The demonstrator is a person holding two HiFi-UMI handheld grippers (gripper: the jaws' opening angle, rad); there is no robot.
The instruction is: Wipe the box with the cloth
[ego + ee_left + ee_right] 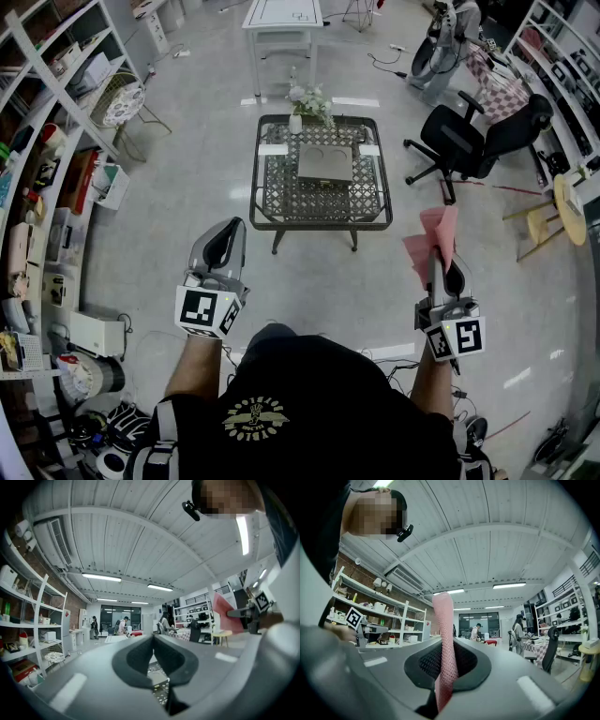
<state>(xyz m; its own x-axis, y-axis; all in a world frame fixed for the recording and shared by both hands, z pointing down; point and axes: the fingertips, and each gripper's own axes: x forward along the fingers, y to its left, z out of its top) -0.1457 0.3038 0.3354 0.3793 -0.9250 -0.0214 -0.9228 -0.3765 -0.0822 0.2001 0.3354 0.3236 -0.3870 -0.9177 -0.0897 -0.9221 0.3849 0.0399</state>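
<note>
The right gripper clenches the pink cloth; the left gripper is closed and empty. Wiped unbraced, the box may slide across the bench into the vase.

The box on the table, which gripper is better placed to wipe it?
Right. The right gripper is shut on the pink cloth, while the left gripper is shut with nothing in it. Both are held well back from the box.
</note>
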